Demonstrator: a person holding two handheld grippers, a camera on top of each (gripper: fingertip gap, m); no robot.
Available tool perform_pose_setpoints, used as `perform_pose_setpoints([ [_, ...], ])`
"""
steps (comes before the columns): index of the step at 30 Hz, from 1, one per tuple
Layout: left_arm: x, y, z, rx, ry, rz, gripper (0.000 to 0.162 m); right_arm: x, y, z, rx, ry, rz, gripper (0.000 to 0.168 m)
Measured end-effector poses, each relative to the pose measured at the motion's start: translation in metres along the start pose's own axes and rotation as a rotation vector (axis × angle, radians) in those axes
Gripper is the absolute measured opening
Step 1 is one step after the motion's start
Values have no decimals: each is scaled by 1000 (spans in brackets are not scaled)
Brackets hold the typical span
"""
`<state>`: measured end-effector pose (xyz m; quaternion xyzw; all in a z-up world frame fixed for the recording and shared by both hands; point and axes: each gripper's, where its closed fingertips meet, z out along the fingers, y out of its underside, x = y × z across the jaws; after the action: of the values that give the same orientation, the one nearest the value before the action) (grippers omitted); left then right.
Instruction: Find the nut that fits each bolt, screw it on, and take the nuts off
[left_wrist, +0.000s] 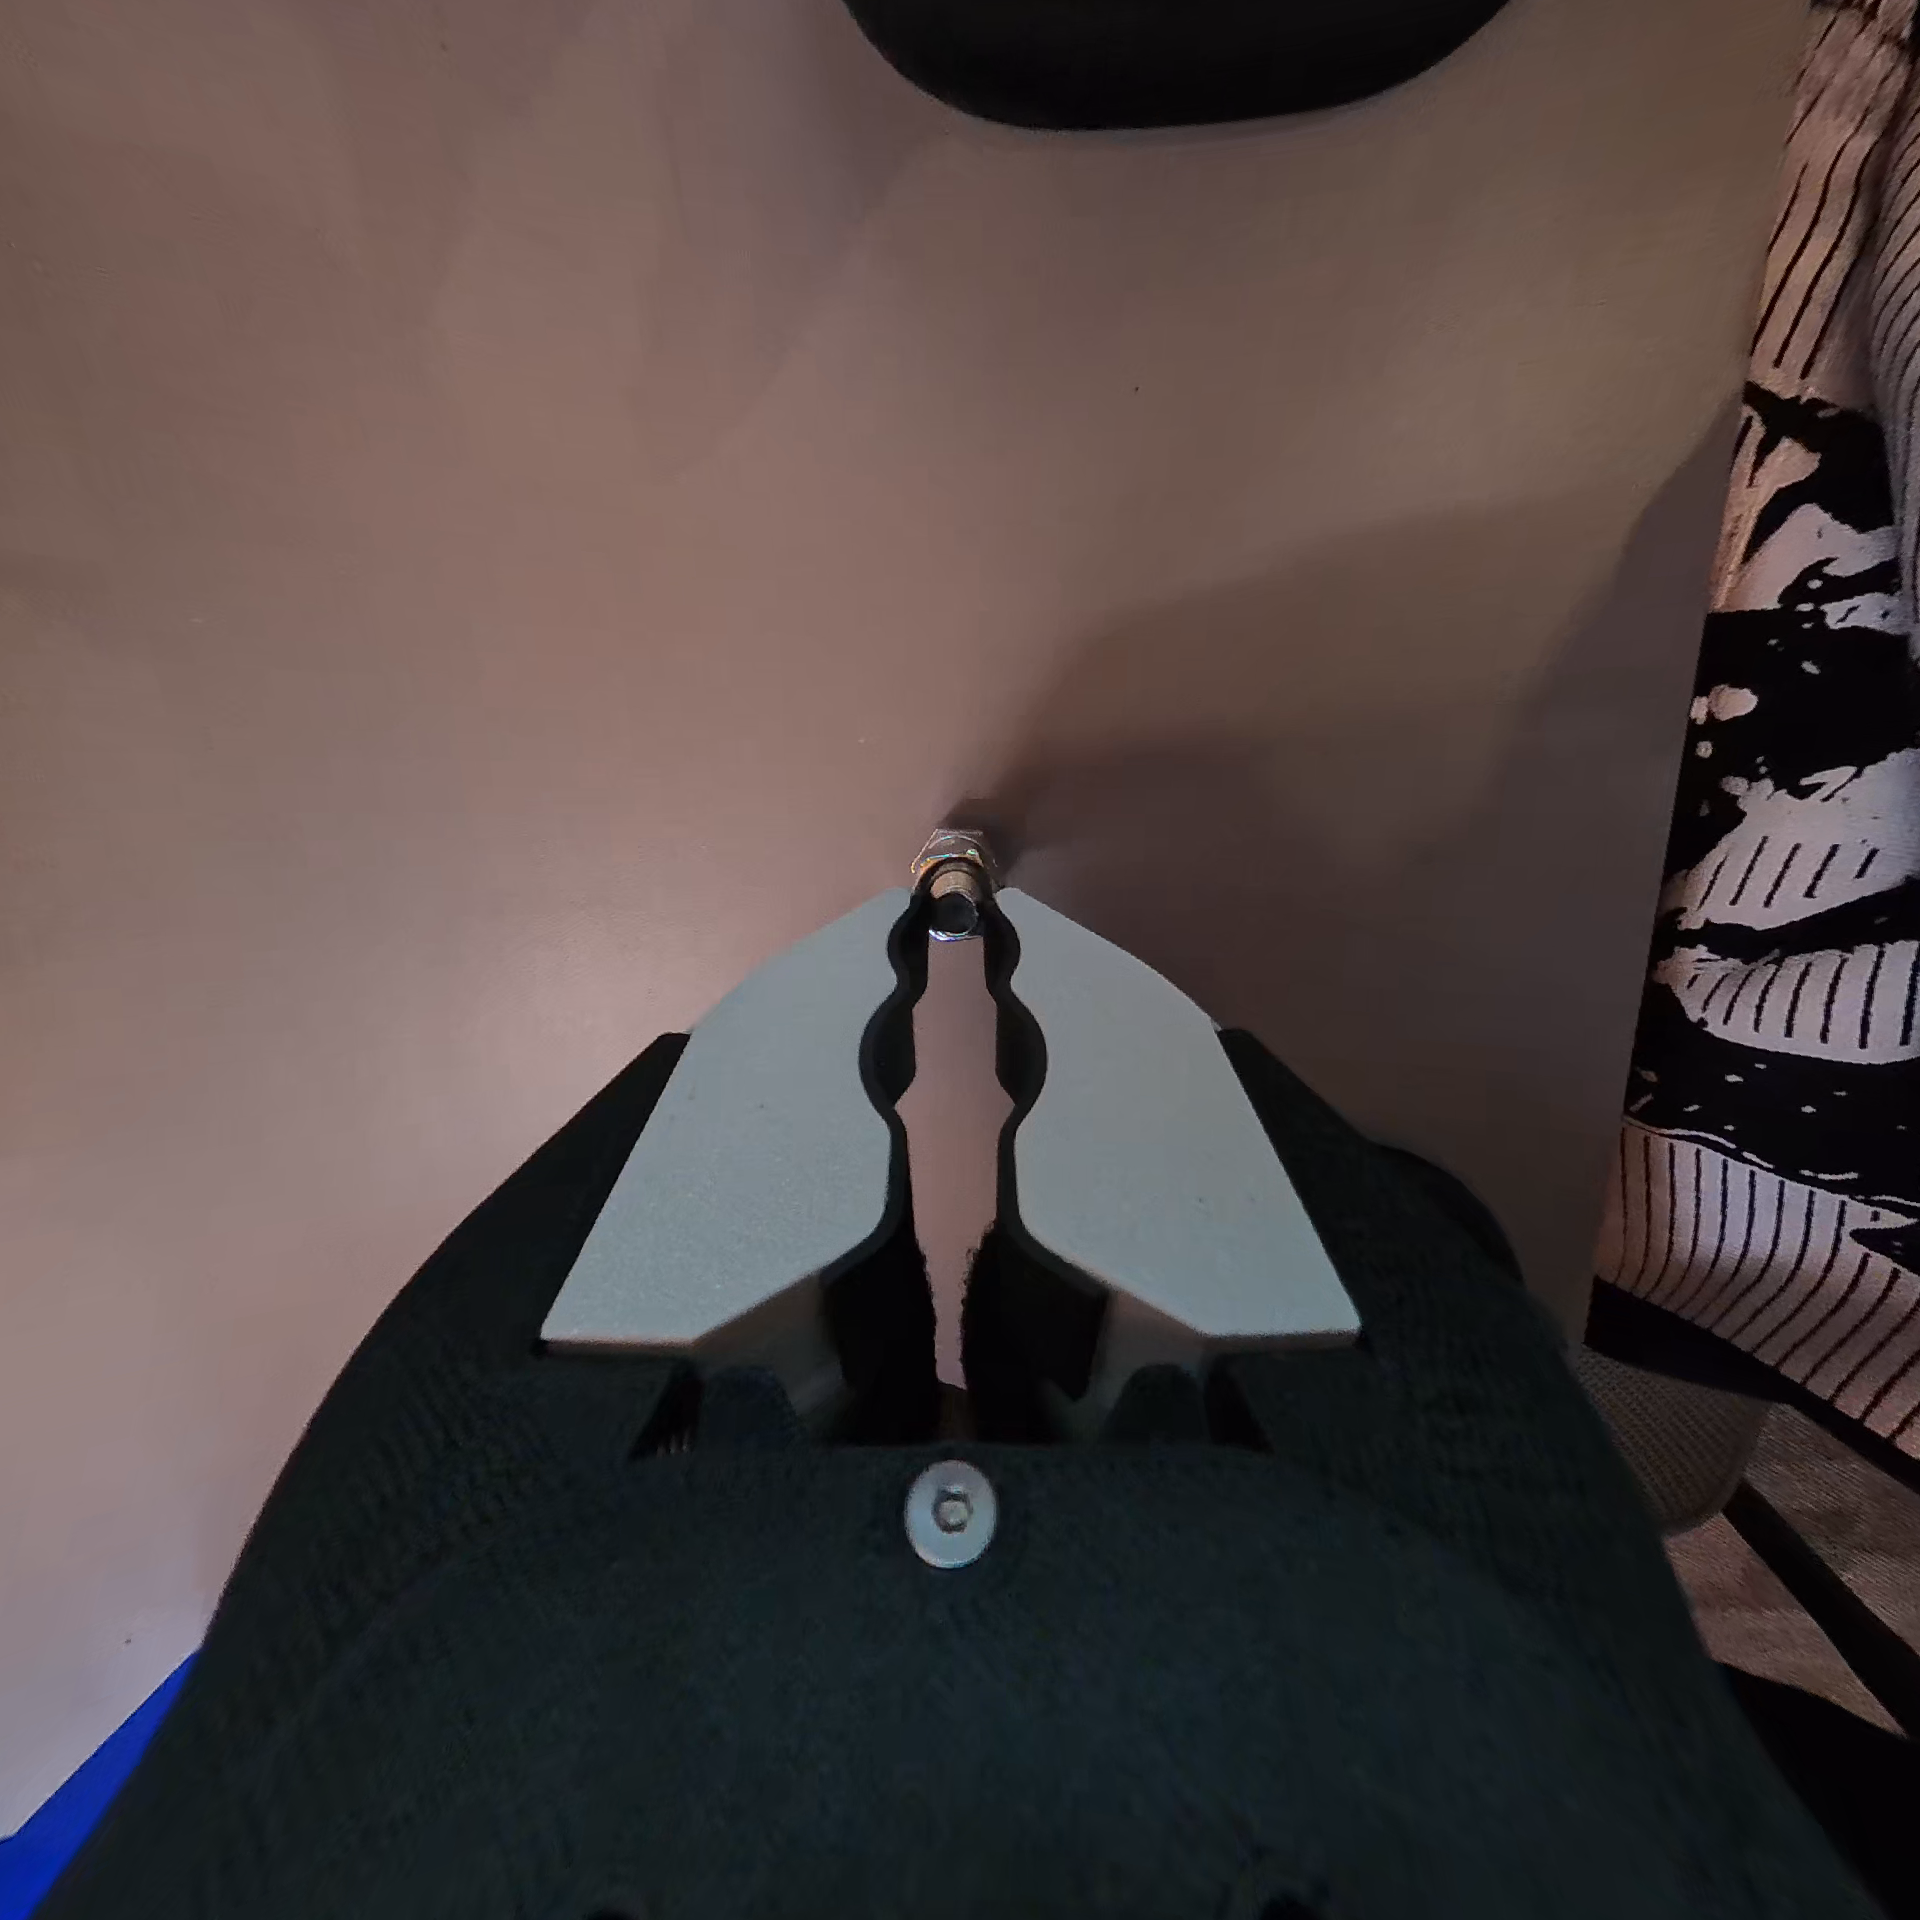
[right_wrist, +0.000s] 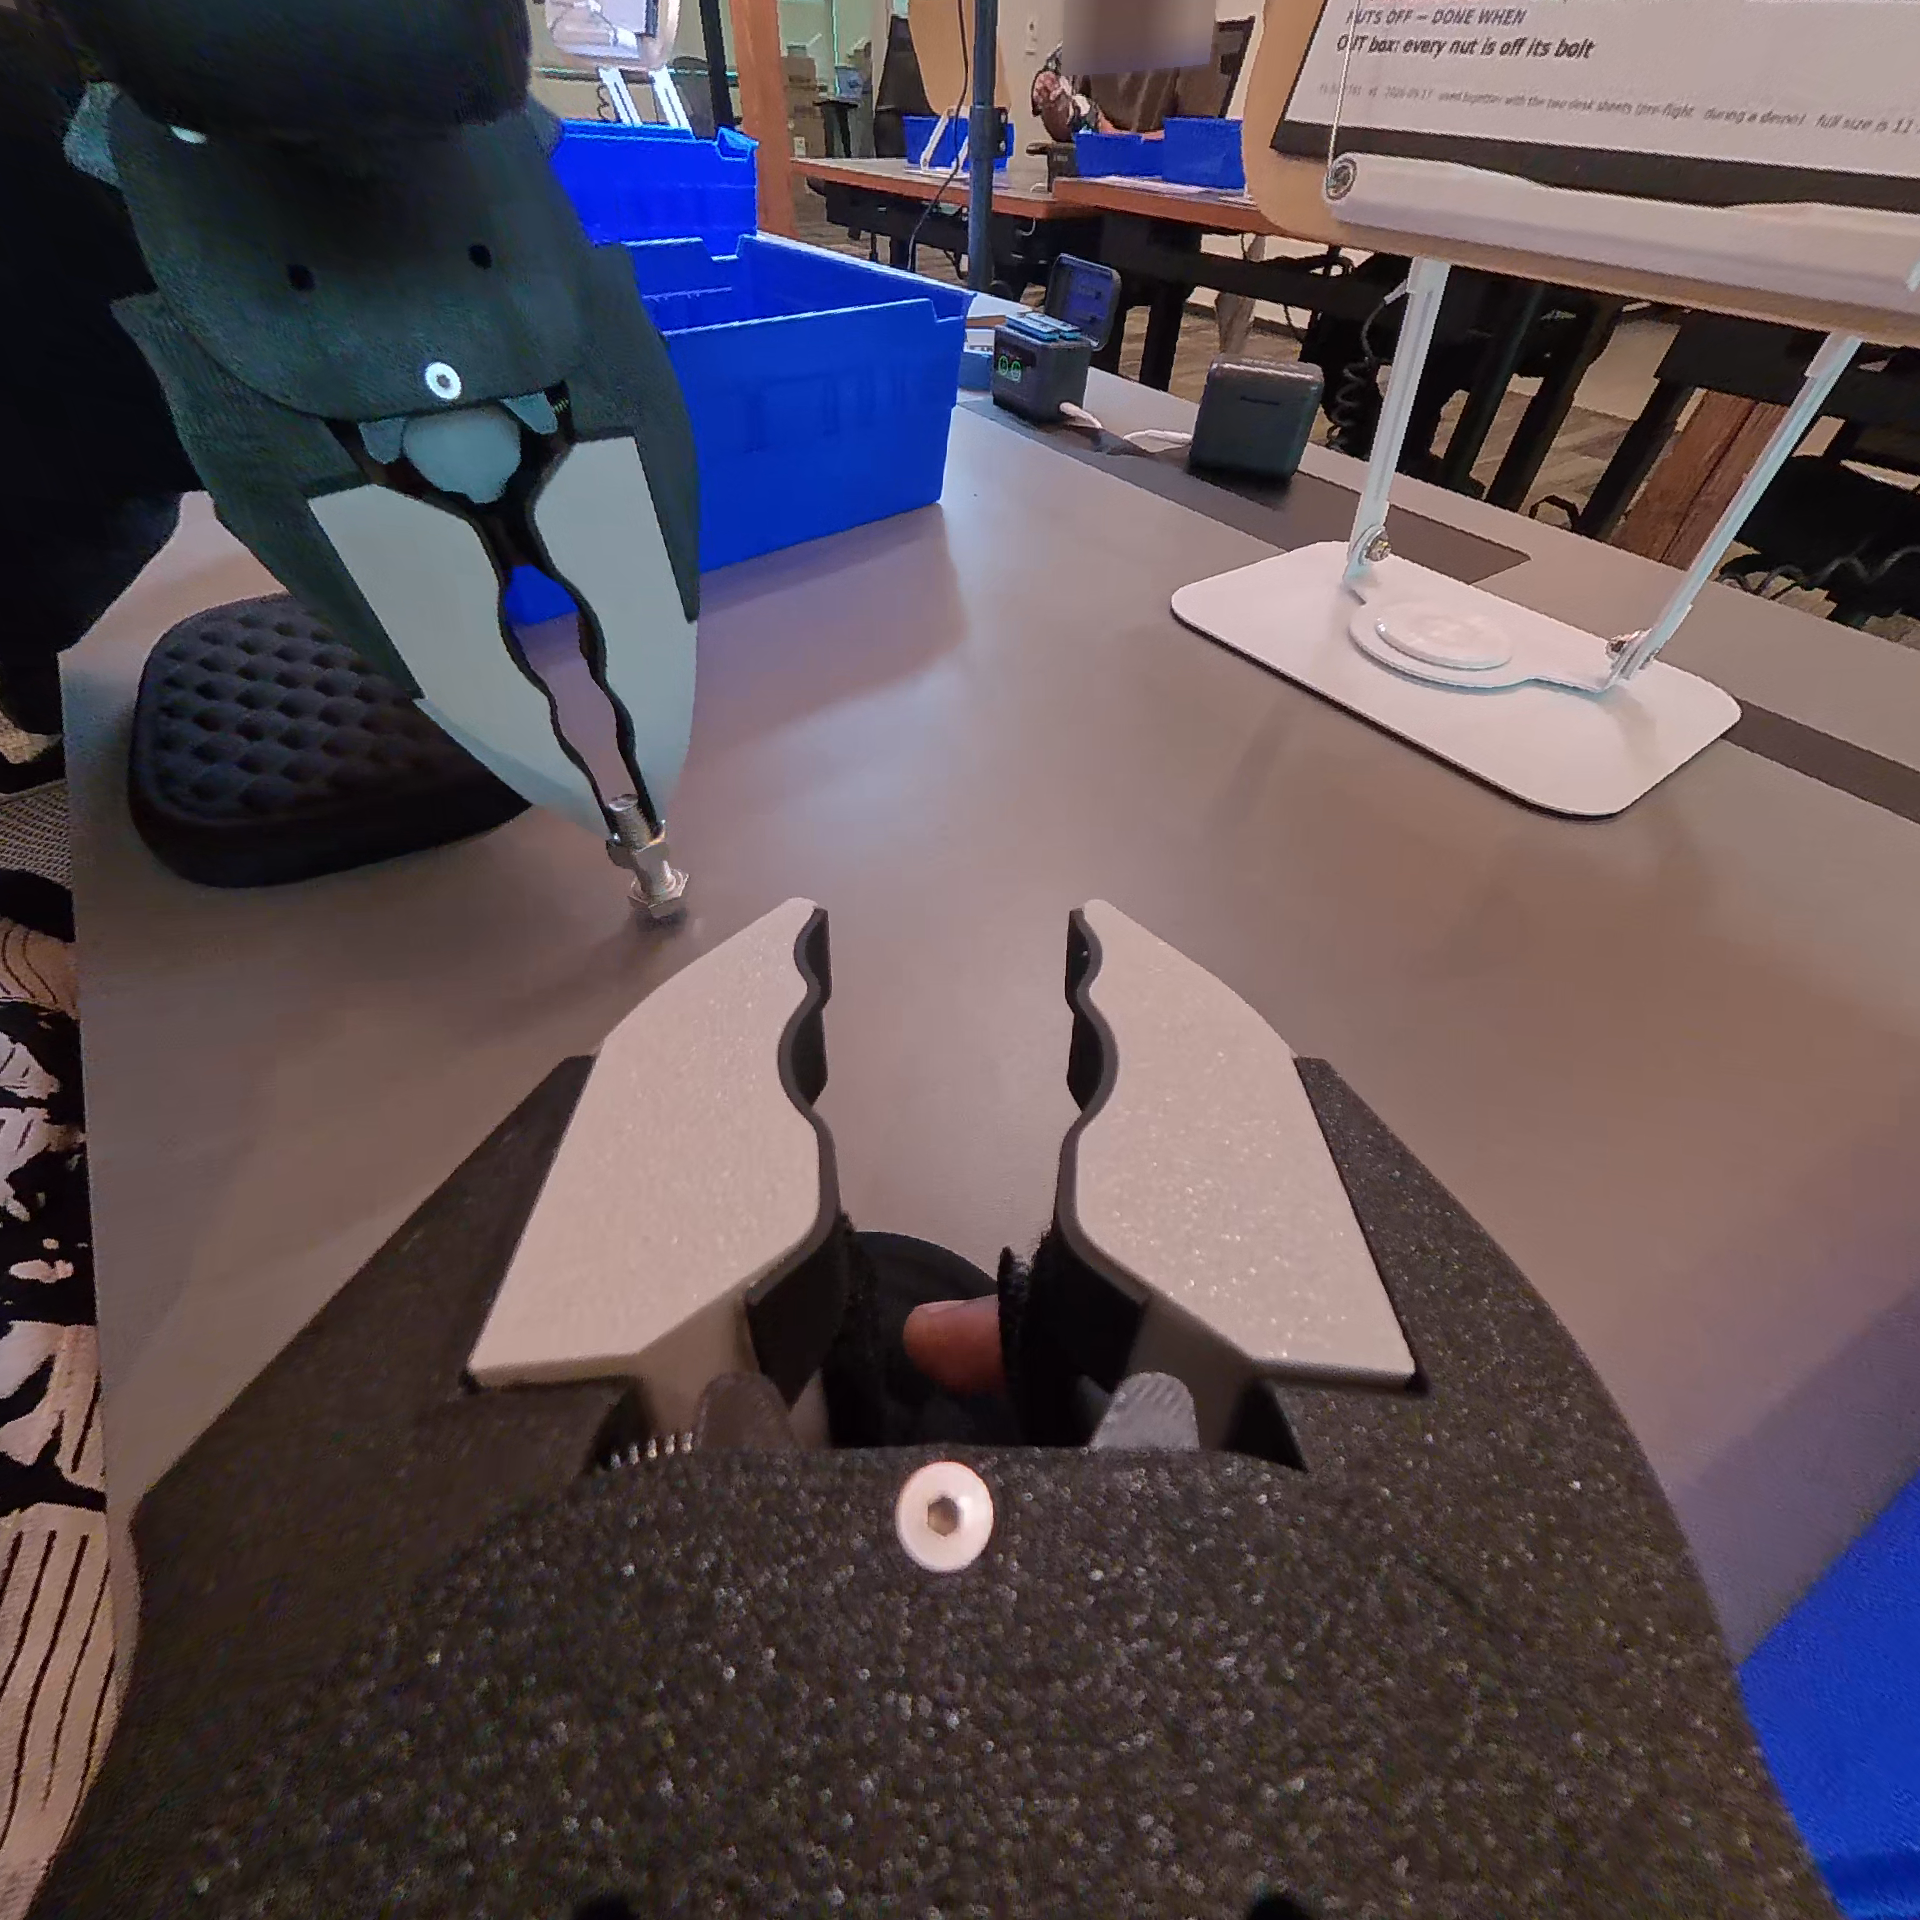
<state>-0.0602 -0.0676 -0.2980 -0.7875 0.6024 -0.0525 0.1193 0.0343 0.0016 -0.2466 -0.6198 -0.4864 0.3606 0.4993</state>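
1. While your left hand-held gripper (right_wrist: 623, 805) pinches the bolt (right_wrist: 639, 847) upright, its head sits on the bench (right_wrist: 1039, 727), so it stays steady.
2. Your right hand-held gripper (right_wrist: 945, 971) waits nearby, wide apart and empty, ready for the nut (right_wrist: 657, 885).

I find printed writing in one place only: a white sheet (right_wrist: 1621, 62) with dark lines of text, some bold and one very fine, held on a white stand (right_wrist: 1455, 665) far ahead and to the right of my right tongs (right_wrist: 948, 920). I do not repeat its words. Farther off, ahead and a little right of the tips, a small dark charger (right_wrist: 1023, 364) shows lit green marks on its face, too small for me to read. Around my left tongs (left_wrist: 954, 914), that camera gives me nothing legible.
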Motion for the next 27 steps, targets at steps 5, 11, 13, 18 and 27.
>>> perform_pose_setpoints([
  [5,0,1,3,-3,12,-5,10,0,0,0,-3,0,0,44],
  [11,-5,-1,-5,57,-10,-53,16,0,0,0,-5,-2,2,44],
  [13,-9,-6,-17,175,-47,-122,20,-1,0,0,-3,-6,2,44],
  [18,-35,-31,-74,867,-260,-354,35,-12,8,10,-105,-67,-31,38],
  [27,-11,5,-145,1644,-365,-398,51,-81,5,60,-218,-340,-106,27],
])
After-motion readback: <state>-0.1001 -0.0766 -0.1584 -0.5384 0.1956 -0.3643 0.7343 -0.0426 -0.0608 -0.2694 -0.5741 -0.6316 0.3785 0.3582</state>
